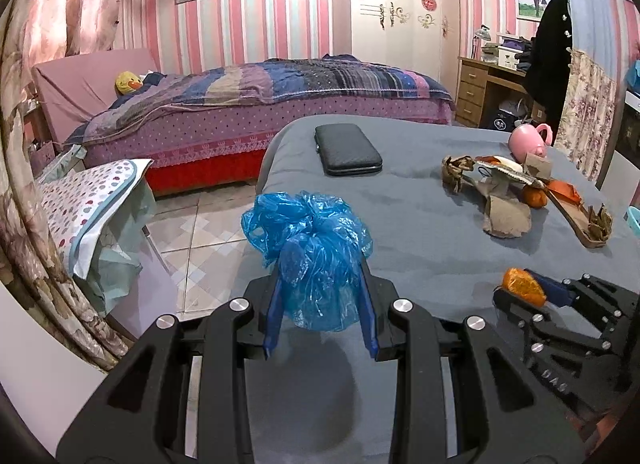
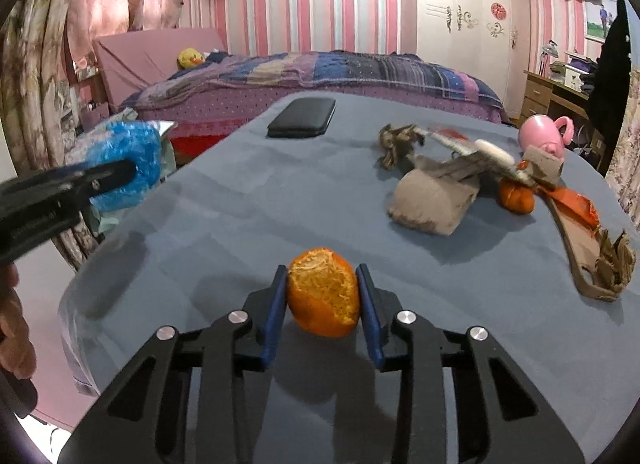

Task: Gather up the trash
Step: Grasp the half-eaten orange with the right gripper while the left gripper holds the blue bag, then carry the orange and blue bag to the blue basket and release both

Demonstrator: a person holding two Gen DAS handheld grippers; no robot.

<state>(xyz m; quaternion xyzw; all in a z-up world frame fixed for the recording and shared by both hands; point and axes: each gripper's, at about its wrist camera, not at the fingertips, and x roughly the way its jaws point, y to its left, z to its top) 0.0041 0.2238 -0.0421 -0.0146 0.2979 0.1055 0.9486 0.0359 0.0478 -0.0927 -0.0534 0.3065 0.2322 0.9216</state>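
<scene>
The right gripper [image 2: 322, 296] is clamping the orange peel [image 2: 323, 292] squarely between its blue pads, while the left gripper [image 1: 320, 284], holding a crumpled blue plastic bag [image 1: 310, 248], is hovering to its left.

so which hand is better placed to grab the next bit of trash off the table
Neither is free yet. The left hand-held gripper is shut on the blue plastic bag, and the right hand-held gripper has the orange peel between its pads. Once emptied, the right looks nearer the paper scraps.
</scene>
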